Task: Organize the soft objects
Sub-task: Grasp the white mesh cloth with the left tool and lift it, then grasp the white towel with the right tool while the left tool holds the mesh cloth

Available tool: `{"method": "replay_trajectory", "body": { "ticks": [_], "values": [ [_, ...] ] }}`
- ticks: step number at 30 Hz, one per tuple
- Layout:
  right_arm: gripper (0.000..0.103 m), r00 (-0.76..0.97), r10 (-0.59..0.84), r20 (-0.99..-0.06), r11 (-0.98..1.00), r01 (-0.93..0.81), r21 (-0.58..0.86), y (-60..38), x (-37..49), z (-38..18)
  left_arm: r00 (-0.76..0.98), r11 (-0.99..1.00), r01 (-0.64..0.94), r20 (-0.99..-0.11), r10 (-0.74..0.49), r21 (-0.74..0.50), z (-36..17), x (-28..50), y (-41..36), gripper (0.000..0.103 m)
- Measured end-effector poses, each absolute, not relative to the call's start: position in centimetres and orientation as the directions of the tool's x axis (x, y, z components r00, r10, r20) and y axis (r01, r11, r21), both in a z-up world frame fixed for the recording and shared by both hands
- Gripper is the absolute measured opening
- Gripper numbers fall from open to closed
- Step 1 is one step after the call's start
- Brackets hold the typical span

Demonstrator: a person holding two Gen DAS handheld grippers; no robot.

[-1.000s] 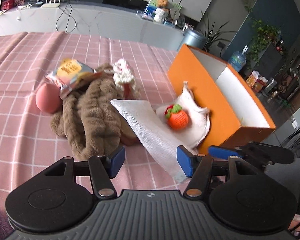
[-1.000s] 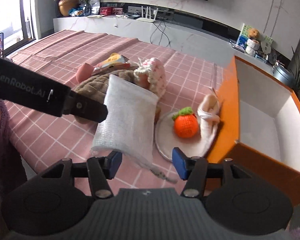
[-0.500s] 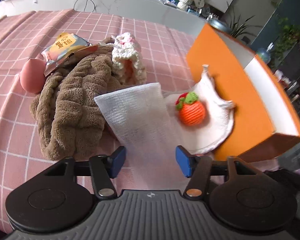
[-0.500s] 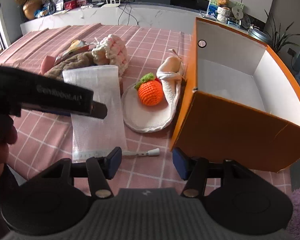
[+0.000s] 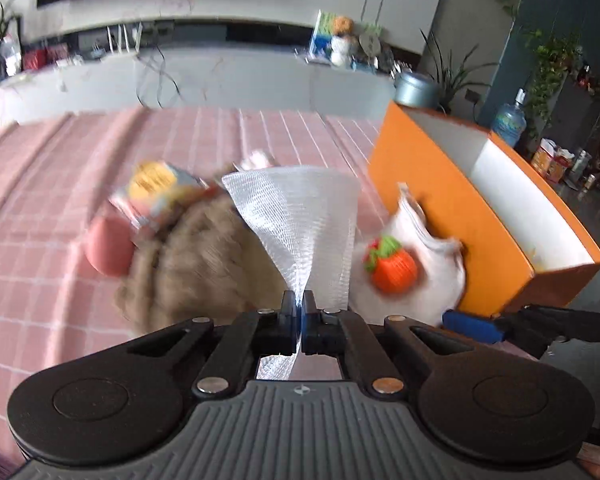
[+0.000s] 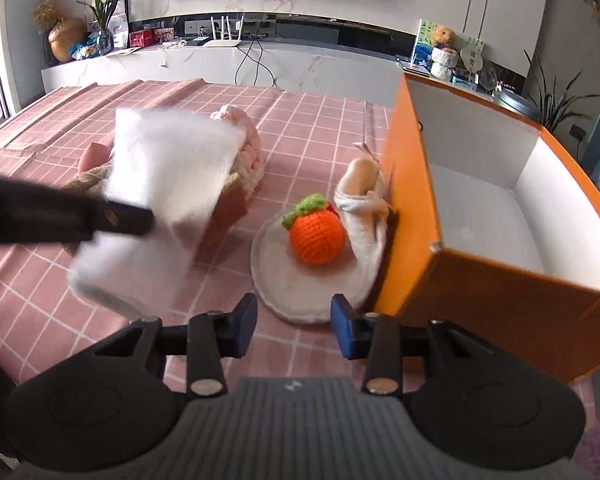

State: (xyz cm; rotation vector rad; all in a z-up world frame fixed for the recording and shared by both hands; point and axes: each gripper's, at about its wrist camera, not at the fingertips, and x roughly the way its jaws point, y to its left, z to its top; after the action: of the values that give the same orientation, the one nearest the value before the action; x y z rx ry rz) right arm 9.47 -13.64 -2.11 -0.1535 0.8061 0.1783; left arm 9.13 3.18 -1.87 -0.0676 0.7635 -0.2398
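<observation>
My left gripper (image 5: 299, 312) is shut on a white mesh cloth (image 5: 300, 224) and holds it lifted above the pink checked tablecloth (image 5: 60, 168); the cloth also shows blurred in the right wrist view (image 6: 168, 172), pinched by the left gripper's fingers (image 6: 132, 216). My right gripper (image 6: 294, 330) is open and empty, low in front of a crocheted orange fruit (image 6: 317, 236) that sits on a cream round pad (image 6: 296, 284). An orange box (image 6: 500, 216) with a white inside stands open at the right. A brown fluffy cloth (image 5: 204, 272) lies to the left.
A snack packet (image 5: 156, 192) and a pink egg-shaped thing (image 5: 106, 248) lie beside the brown cloth. A pink-and-white crocheted item (image 6: 248, 152) sits behind it. A counter with clutter runs behind the table. The right gripper's finger (image 5: 472, 324) shows low right in the left wrist view.
My left gripper has shut on the white mesh cloth and lifted it off the table. My right gripper has moved back left, facing the orange fruit.
</observation>
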Motion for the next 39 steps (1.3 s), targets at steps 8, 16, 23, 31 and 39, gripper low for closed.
{"method": "replay_trajectory", "body": {
  "ticks": [8,16,23,31,39],
  "values": [
    [0.039,0.652,0.062,-0.756,0.97,-0.219,-0.109,-11.4,12.9,-4.4,0.71,0.97,0.168,-0.66,-0.243,-0.176,-1.6,10.3,4.8,0.001],
    [0.016,0.661,0.034,-0.75,0.966,-0.214,-0.145,-10.9,12.6,-5.2,0.691,0.961,0.184,-0.668,-0.277,-0.209,-2.5,10.5,5.3,0.001],
    [0.0,0.766,0.046,-0.641,0.959,-0.213,-0.186,-10.8,10.2,-1.1,0.703,0.96,0.188,-0.654,-0.279,-0.208,-1.9,9.6,5.5,0.001],
    [0.006,0.723,0.028,-0.691,0.964,-0.203,-0.173,-11.1,9.9,-2.1,0.699,0.958,0.213,-0.654,-0.288,-0.194,-1.6,8.4,5.1,0.001],
    [0.04,0.703,0.004,-0.711,0.986,-0.121,-0.115,-10.5,12.0,-5.5,0.688,0.964,0.195,-0.675,-0.267,-0.183,-3.5,9.3,5.4,0.002]
  ]
}}
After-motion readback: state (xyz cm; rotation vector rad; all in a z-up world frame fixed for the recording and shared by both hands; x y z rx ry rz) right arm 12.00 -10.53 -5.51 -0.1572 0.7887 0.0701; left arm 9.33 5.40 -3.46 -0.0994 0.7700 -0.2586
